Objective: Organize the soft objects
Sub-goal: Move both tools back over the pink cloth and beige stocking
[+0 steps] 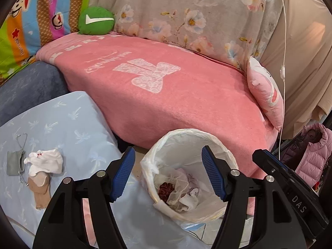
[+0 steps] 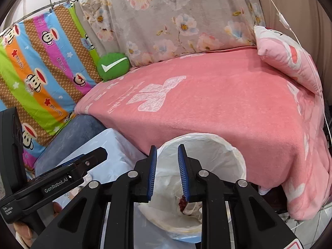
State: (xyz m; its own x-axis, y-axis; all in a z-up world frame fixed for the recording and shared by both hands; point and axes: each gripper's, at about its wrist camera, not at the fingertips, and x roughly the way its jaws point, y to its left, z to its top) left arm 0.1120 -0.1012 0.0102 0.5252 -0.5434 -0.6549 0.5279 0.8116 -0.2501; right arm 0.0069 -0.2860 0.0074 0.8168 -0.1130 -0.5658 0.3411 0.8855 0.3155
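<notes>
Both tools hang empty over the lined bin [image 1: 186,166] — left tool [image 1: 168,174] wide open, right tool [image 2: 166,172] only slightly parted — so a drop seems done, and next comes reaching left for the socks [image 1: 44,161] on the blue pillow [image 1: 68,120], perhaps white ones.

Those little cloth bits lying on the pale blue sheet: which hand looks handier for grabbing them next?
The left gripper, probably. Its fingers stand wide apart with nothing between them, and its view shows the white cloth and grey pouch on its side. The right gripper hangs over the lined bin, further from them.
</notes>
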